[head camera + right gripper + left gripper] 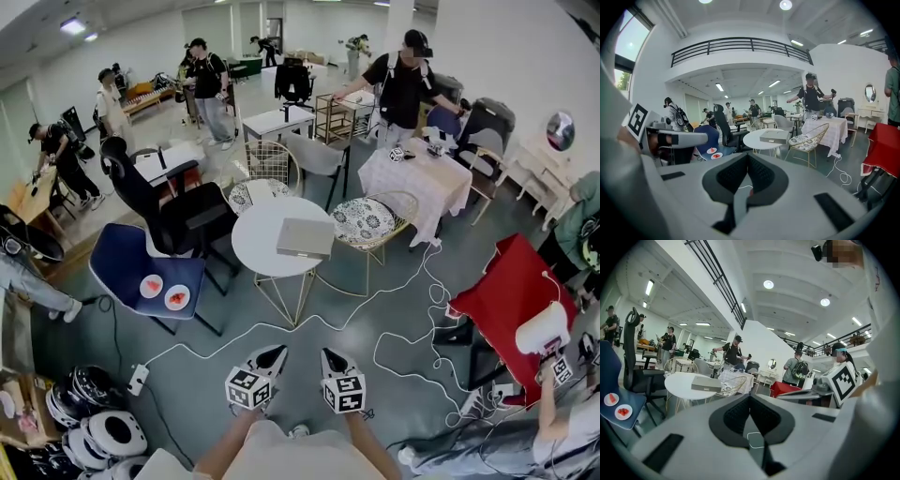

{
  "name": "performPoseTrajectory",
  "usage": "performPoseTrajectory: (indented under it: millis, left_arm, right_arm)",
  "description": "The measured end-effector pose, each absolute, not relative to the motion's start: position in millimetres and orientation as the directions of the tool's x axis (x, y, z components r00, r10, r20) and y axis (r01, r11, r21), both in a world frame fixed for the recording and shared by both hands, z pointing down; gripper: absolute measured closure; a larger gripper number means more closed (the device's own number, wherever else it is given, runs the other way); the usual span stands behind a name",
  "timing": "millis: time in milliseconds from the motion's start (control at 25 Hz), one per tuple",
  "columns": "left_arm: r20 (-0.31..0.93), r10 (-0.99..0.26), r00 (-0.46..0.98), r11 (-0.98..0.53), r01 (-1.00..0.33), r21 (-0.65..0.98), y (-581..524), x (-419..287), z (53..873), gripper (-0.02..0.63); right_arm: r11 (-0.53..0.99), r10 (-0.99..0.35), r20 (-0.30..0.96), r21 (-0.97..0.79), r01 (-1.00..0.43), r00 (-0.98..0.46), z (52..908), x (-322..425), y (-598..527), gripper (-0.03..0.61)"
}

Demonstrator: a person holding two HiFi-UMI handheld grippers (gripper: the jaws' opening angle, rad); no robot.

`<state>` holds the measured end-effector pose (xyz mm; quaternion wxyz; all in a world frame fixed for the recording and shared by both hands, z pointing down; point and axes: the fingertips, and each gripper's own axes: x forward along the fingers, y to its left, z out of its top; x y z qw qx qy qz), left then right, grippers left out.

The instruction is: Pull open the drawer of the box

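**A:** Entry one: the box. Where is it?

**B:** It's a flat grey box lying on the round white table, toward the table's right side and well apart from both my grippers. From here I can't make out the drawer front or any pull.

**A:** How will it handle?

**B:** I judge it light and stiff, probably card or thin board. It would likely slide on the smooth tabletop when the drawer is pulled. I'd steady the body with one gripper and pinch the drawer's front lip or tab with the other, after finding which side it faces.

**A:** Entry two: the left gripper.

**B:** Its jaws are together with the pads meeting and nothing between them. I'm holding it low, near my body.

**A:** Entry three: the right gripper.

**B:** Likewise, its jaws are closed on nothing. It touches nothing and sits just beside the left gripper.
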<state>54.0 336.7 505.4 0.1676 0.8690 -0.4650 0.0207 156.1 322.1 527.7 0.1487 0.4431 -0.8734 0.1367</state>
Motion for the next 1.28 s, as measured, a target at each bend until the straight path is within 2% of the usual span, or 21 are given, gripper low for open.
performPoseTrajectory:
  millis: [560,1280]
  left_arm:
    - [0.194,-0.788,0.585,-0.527,-0.803,0.278,314,69,516,0.603]
    - [0.204,-0.749,0.63,-0.569,-0.77,0.288,189,25,531,0.603]
  right_arm:
    - [0.552,-0.744,0.383,-0.108,-0.827,-0.547,537,175,303,0.561]
    - [0.529,-0.745,0.415,-0.107,-0.842,-0.522,556,117,192,0.562]
